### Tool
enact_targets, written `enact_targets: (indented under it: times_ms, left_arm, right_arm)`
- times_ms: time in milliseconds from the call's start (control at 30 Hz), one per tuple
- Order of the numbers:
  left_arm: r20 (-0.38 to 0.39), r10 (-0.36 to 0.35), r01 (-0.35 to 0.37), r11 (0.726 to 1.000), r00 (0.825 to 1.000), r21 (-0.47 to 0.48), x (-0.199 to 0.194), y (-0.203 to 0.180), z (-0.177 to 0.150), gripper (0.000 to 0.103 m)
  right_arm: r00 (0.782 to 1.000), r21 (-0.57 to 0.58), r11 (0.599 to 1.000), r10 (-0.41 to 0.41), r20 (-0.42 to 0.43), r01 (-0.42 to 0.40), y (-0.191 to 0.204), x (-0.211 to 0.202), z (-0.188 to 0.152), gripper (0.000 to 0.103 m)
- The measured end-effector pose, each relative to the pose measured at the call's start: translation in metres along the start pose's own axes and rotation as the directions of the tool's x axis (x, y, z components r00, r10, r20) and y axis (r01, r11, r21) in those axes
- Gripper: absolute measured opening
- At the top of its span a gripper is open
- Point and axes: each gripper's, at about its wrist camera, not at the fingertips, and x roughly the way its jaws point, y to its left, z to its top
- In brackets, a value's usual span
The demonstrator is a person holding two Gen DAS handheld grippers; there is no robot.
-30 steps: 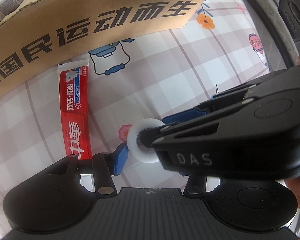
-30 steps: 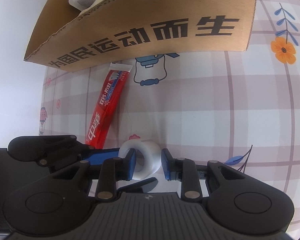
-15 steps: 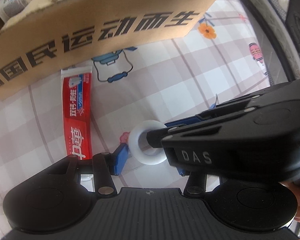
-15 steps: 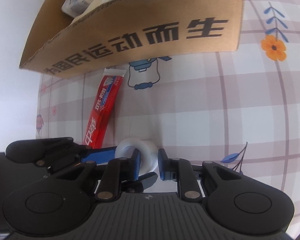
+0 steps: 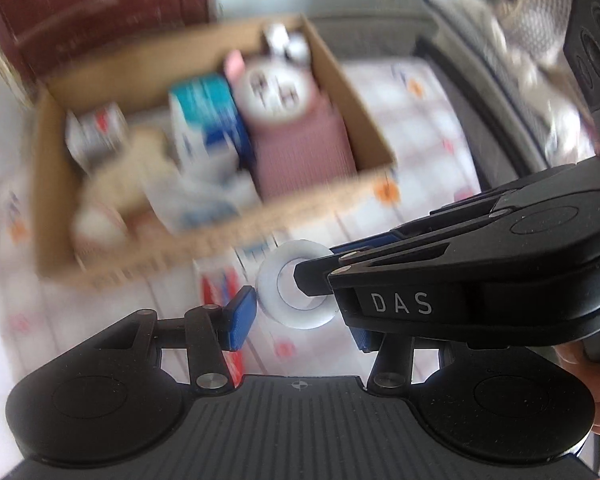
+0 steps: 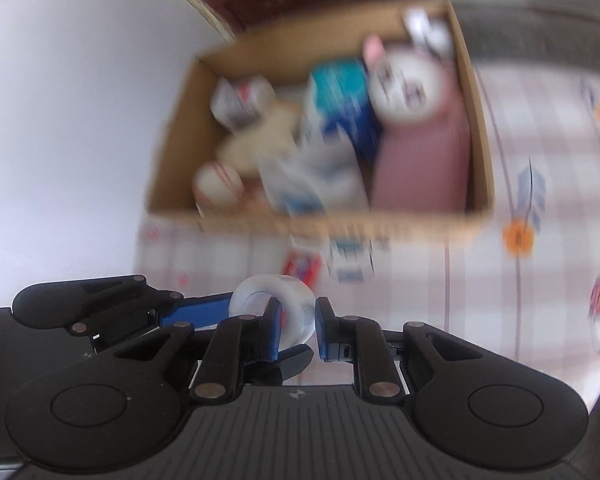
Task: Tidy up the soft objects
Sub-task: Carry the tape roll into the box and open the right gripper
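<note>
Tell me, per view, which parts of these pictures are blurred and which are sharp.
Left wrist view: cardboard box and its contents smeared by motion blur; tape roll and right gripper sharp. Right wrist view: box and tablecloth equally smeared; roll crisp; fisheye curving.

Checked floral cloth (image 6: pixel 548 152) below white wall (image 6: pixel 60 120).

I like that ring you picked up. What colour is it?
The tape roll is milky white, slightly see-through; the right wrist view shows it best.
</note>
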Motion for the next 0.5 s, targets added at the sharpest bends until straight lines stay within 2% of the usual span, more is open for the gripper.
enact_targets:
  times_ms: [100,233,333,500]
  left_arm:
    - [0.07,0.023,-0.022,1.0,0.997,-0.016,-0.014,0.011,0.028,0.048]
    - [0.128,0.024,-0.016,0.998,0.991,-0.061,-0.003,0.033,0.065,0.048]
    - [0.117,0.013,-0.002,0.995,0.993,-0.095,0.024,0.045,0.087,0.048]
    - [0.046,-0.003,0.01,0.988,0.999,-0.152,0.069,0.062,0.104,0.049]
  right_arm:
    - [0.999,-0.043,0.999,0.006,0.037,-0.004,0.0,-0.004,0.04,0.02]
    - [0.999,-0.085,0.996,-0.02,0.025,0.022,-0.007,0.017,0.088,0.02]
    - [0.998,-0.118,0.991,-0.058,-0.013,0.056,-0.017,0.043,0.113,0.02]
    - [0.99,-0.143,0.986,-0.101,-0.095,0.087,-0.031,0.089,0.126,0.019]
